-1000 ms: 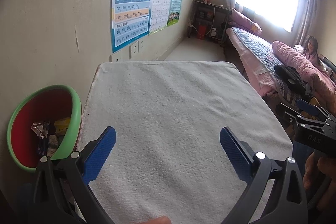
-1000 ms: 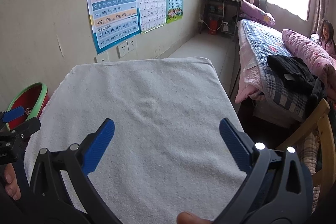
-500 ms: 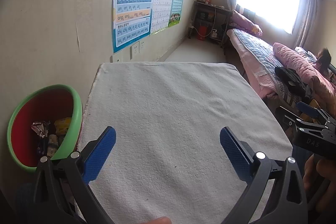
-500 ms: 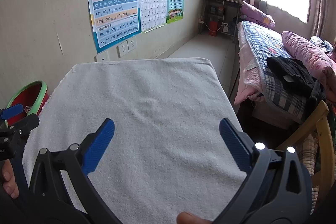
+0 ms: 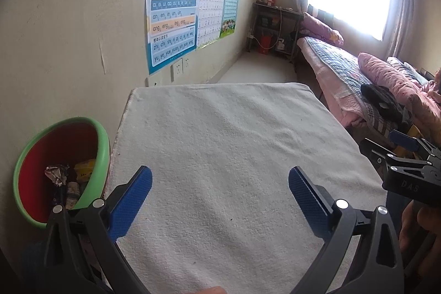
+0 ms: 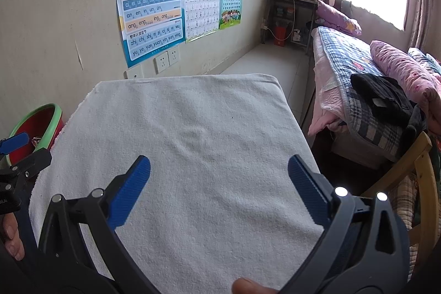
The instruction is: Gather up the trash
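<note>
A green-rimmed red bin (image 5: 103,153) stands at the table's left side and holds crumpled wrappers (image 5: 59,174); its rim also shows in the right wrist view (image 6: 56,112). My left gripper (image 5: 220,192) is open and empty over the white towel-covered table (image 5: 220,134). My right gripper (image 6: 219,188) is open and empty over the same table (image 6: 193,128). No trash shows on the towel. The right gripper also shows in the left wrist view (image 5: 408,167); the left gripper shows at the left edge of the right wrist view (image 6: 16,159).
A wall with posters (image 5: 173,15) and sockets runs along the left. A bed (image 6: 358,79) with pink bedding and dark clothes stands to the right. A wooden chair (image 6: 421,172) is near the table's right edge. A shelf (image 5: 273,29) stands at the far end.
Both grippers stay open over the table, with only a slight shift of view. The child on the bed has dropped out of sight.
</note>
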A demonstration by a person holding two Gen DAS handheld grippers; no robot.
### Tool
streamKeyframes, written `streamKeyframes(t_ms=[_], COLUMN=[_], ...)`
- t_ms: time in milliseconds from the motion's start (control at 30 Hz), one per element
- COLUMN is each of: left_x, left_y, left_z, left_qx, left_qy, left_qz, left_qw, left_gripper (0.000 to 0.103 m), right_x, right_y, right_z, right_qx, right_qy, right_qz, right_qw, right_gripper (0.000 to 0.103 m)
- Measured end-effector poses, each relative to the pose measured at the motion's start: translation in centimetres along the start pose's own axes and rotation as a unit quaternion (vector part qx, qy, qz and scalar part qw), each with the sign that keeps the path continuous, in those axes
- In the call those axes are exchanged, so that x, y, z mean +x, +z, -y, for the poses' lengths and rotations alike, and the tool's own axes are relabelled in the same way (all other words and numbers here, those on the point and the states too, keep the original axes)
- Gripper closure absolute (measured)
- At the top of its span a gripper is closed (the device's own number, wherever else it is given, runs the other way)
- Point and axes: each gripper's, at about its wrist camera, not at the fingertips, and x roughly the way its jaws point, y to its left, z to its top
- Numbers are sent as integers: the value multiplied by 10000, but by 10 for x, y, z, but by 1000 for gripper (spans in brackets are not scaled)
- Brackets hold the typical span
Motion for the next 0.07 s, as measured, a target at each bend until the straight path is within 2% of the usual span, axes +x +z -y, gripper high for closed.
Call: streamKeyframes(t_ms=[67], left_x=[0], left_y=[0], left_z=[0], left_qx=[-13], left_qy=[-1], left_qz=[-17], left_qw=[10000], left_gripper=[8], right_x=[1], right_y=[0], right_z=[-1], right_qx=[-10], right_qy=[7], right_qz=[-23], right_qw=[10000], right_gripper=[5])
